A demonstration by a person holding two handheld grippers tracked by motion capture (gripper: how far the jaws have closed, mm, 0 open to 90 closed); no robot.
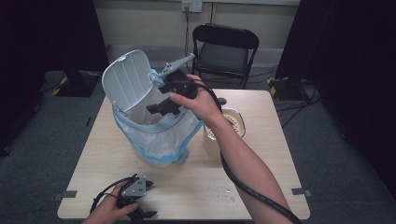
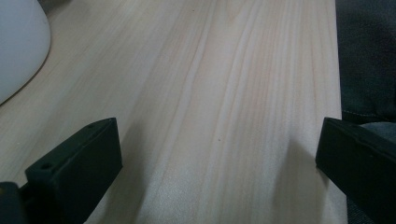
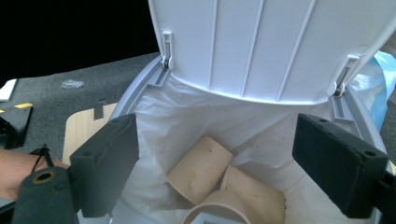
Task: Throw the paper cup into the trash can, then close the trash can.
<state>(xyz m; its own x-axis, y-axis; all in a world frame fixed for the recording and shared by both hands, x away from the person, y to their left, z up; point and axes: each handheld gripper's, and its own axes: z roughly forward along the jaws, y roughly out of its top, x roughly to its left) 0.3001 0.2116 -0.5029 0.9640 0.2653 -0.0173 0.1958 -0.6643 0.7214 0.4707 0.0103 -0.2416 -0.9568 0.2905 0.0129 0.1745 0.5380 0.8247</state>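
Observation:
A white bin (image 1: pixel 154 140) lined with a white and blue bag stands on the wooden table (image 1: pixel 196 177), its lid (image 1: pixel 127 79) tipped up at the back. My right gripper (image 1: pixel 159 95) hangs over the bin's mouth, open, with nothing between its jaws. In the right gripper view the right gripper (image 3: pixel 215 140) looks down at three beige paper cups (image 3: pixel 201 168) lying in the liner (image 3: pixel 187 112) under the raised lid (image 3: pixel 271 42). My left gripper (image 1: pixel 150 199) rests at the table's near left edge, open. In the left gripper view the left gripper (image 2: pixel 219 135) frames bare wood (image 2: pixel 224 70).
A beige container (image 1: pixel 231 123) stands on the table just right of the bin, behind my right forearm. Some crumbs (image 1: pixel 224 191) lie near the front right. A black folding chair (image 1: pixel 224 49) stands beyond the table's far edge. The bin's white side (image 2: pixel 18 42) edges the left gripper view.

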